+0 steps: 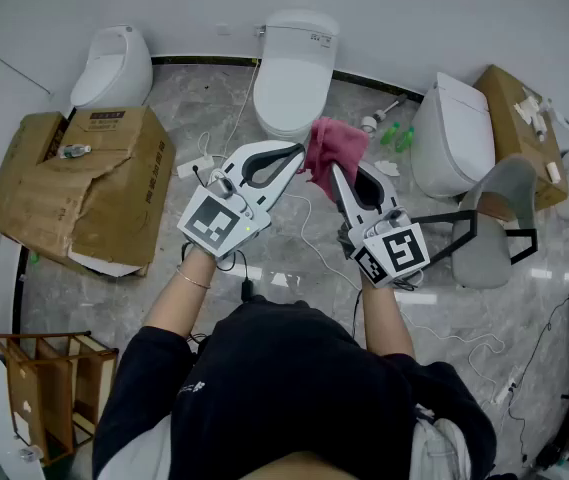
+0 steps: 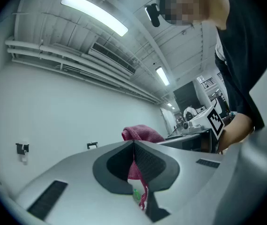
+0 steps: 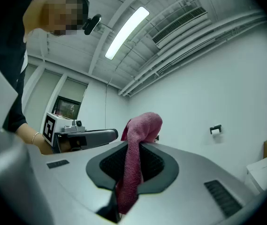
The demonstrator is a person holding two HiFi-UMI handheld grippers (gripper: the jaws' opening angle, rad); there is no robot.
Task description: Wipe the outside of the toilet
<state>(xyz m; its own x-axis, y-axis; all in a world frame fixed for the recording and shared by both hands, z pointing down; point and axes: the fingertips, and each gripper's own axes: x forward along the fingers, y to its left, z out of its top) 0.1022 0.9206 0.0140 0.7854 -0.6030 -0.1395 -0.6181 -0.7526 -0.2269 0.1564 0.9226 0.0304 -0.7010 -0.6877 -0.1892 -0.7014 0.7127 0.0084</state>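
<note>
A white toilet with its lid down stands against the far wall, straight ahead of me. Both grippers are raised in front of it with a pink cloth between their tips. My right gripper is shut on the cloth, which runs down between its jaws and bunches above the tips. My left gripper is shut on the cloth's left edge; in the left gripper view a thin strip of the cloth hangs between the shut jaws. The cloth is held in the air, apart from the toilet.
Another white toilet stands at the far left and a third at the right. A flattened cardboard box lies at the left and a grey chair stands at the right. Green bottles and cables lie on the marble floor.
</note>
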